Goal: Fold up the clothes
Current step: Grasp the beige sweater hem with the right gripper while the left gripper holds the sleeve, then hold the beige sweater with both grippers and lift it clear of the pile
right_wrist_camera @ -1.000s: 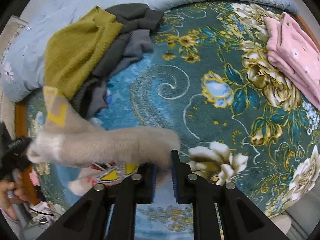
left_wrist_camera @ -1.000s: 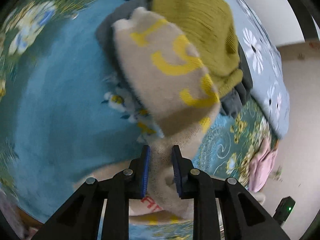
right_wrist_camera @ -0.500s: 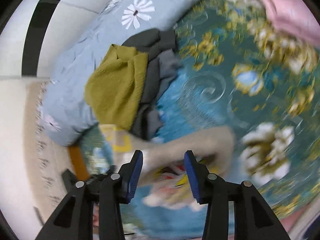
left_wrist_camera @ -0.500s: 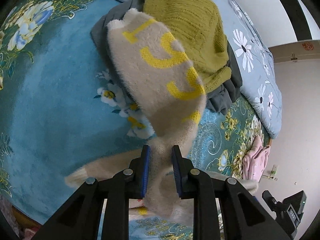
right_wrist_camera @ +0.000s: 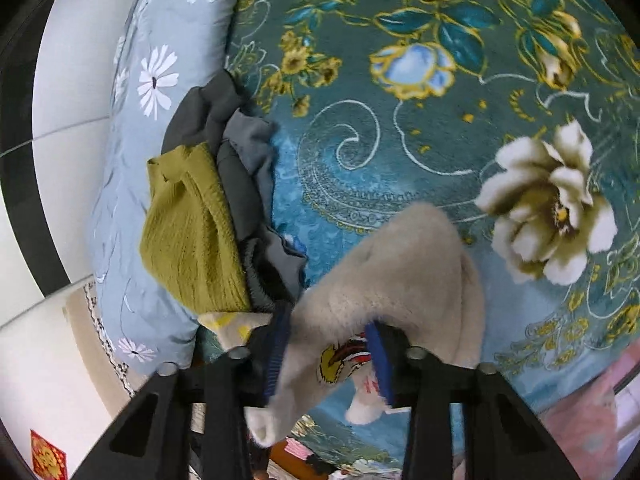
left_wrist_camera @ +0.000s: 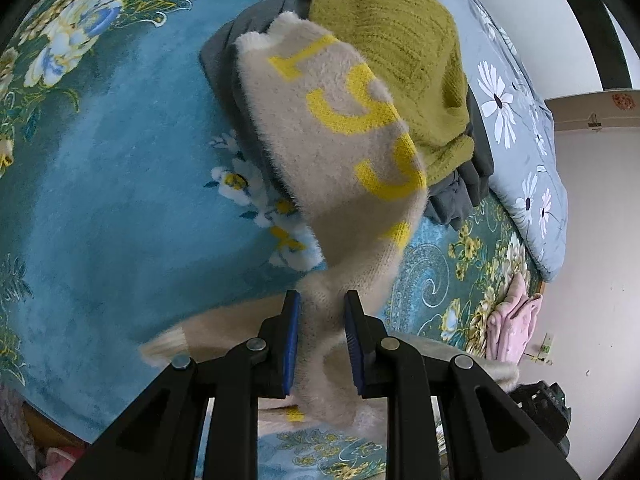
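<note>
Since before, the right claw (right_wrist_camera: 326,354) spread wide around the beige sweater (left_wrist_camera: 332,152); the left claw (left_wrist_camera: 320,334) stays clamped on it.

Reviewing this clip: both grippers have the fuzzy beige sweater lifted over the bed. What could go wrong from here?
1. The left gripper pinches only a narrow bunch of the beige sweater, so the fuzzy knit could slip out.
2. The right gripper looks widely spread with fabric draped between its fingers; whether it grips firmly is unclear, so that side may drop.
3. The raised sweater hangs close to the olive sweater and grey clothes, and could drag them.
</note>
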The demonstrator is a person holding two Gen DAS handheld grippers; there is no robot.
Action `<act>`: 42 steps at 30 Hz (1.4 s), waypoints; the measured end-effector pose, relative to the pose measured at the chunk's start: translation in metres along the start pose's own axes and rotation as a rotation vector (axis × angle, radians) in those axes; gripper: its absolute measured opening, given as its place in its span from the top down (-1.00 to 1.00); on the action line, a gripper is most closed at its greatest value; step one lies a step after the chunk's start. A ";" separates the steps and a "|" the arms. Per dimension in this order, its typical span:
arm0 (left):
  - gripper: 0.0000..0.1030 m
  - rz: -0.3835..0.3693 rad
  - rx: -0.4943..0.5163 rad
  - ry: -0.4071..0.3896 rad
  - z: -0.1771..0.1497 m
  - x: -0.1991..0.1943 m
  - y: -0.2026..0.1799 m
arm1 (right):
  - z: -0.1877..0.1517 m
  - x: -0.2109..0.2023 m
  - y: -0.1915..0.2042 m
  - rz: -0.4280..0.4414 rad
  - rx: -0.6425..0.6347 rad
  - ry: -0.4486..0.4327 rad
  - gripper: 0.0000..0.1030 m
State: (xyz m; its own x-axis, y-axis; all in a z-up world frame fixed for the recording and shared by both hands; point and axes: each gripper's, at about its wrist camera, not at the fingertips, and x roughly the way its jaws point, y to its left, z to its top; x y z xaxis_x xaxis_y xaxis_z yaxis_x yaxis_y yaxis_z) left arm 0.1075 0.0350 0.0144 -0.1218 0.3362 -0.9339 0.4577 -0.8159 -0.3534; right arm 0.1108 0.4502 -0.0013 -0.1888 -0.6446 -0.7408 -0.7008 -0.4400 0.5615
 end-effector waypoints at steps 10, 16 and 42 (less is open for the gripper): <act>1.00 -0.147 -0.017 -0.213 -0.007 -0.089 -0.002 | -0.019 -0.056 0.045 0.076 -0.278 -0.086 0.60; 1.00 -0.166 0.085 -0.274 0.000 -0.134 -0.015 | -0.034 -0.069 0.057 0.071 -0.366 -0.093 0.61; 0.61 0.092 0.135 0.180 -0.011 0.055 -0.015 | -0.026 -0.086 0.062 -0.233 -0.659 -0.140 -0.08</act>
State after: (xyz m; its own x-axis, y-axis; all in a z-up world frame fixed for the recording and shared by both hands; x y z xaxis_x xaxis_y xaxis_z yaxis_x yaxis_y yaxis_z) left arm 0.1036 0.0715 -0.0313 0.0798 0.3263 -0.9419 0.3366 -0.8982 -0.2827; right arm 0.1018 0.4626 0.1069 -0.2022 -0.4212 -0.8841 -0.1801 -0.8714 0.4563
